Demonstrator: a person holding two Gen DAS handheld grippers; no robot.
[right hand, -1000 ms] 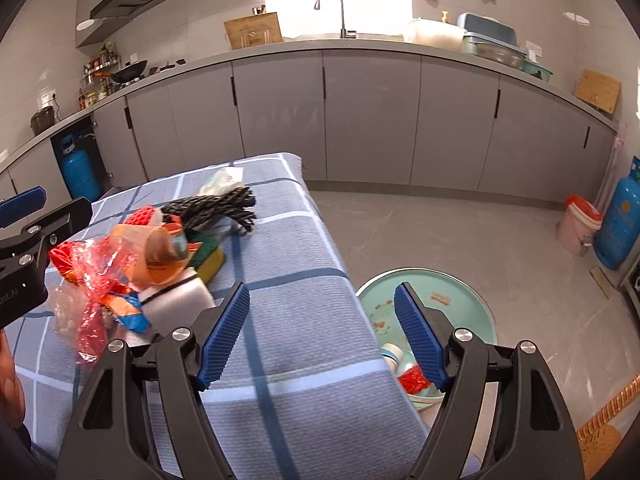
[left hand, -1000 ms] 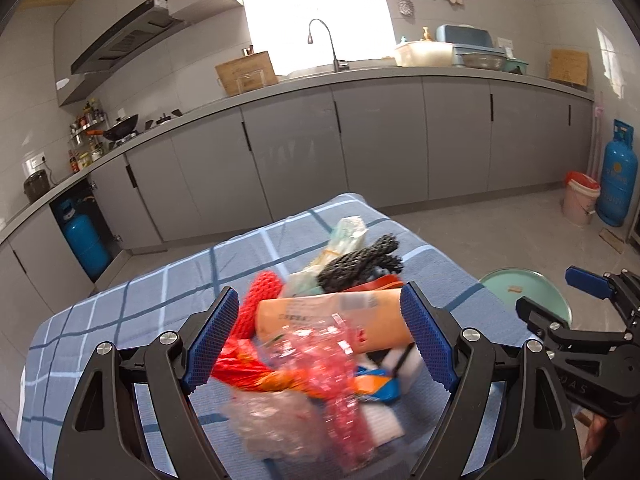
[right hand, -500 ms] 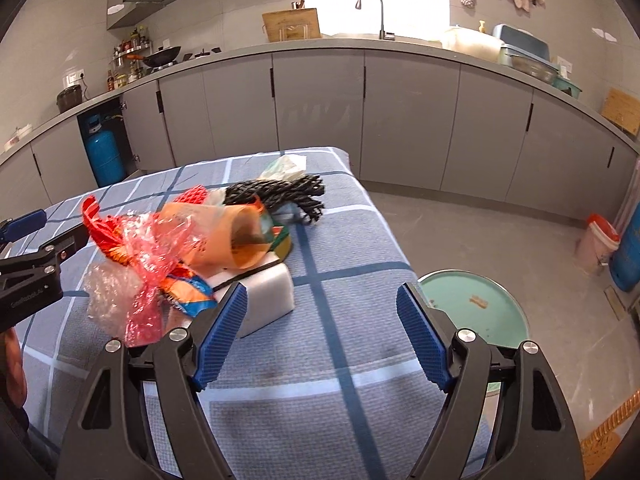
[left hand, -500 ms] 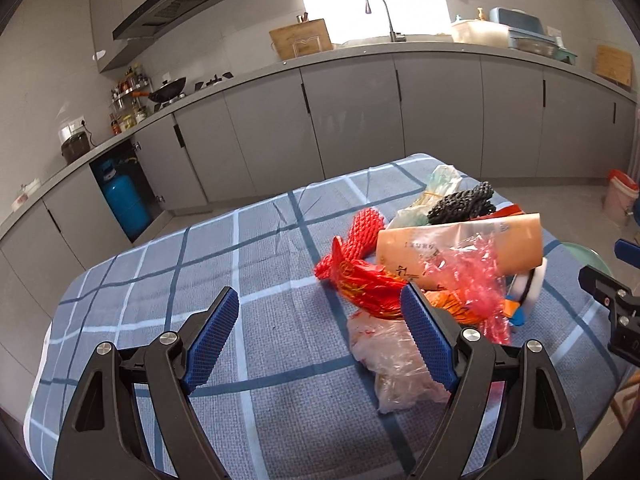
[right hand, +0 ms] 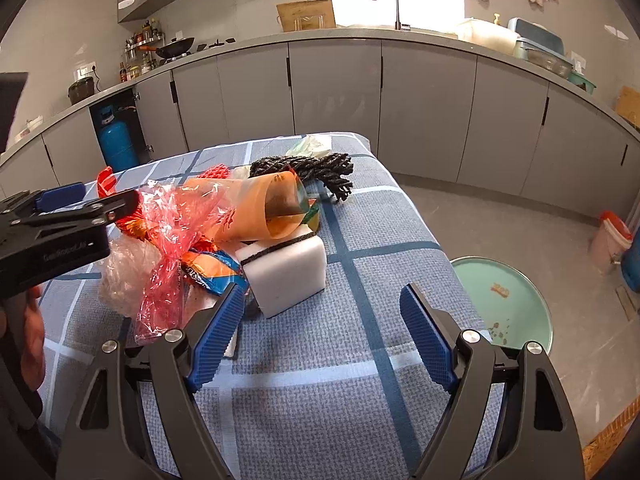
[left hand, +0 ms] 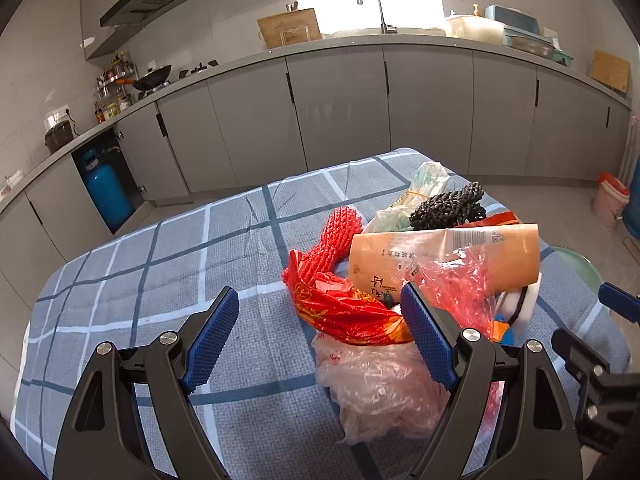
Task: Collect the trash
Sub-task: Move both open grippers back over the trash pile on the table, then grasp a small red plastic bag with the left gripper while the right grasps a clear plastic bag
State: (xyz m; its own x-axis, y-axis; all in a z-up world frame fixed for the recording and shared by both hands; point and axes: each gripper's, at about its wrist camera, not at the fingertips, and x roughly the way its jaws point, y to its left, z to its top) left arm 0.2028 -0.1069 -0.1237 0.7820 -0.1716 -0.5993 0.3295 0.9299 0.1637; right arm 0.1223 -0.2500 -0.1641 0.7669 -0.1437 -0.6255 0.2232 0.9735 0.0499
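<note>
On the worktop, on its blue check cloth, sits the trash in one messy pile. Most of it looks very light and soft. The clear bag at the front and the pink wrap are thin and crinkly. They will squash flat and may slip out of a pinch, so I think it is best to grab a thick bunch, not one loose edge. The red bag and the red net look soft too, and the net could catch on other bits and drag them along. The orange pouch is stiffer and lies on its side across the pile; a pinch across its flat middle should hold. The black net sits at the back. The white block looks like foam: light and a bit springy. It is wide, so the pads should take it by two flat sides.

The left claw is wide open and holds nothing. Its right pad is right by the red bag, but I cannot tell if it touches.

The right claw is opening, with only bare cloth between its pads, just in front of the white block.

Down on the floor, past the worktop edge, is a green bin.
</note>
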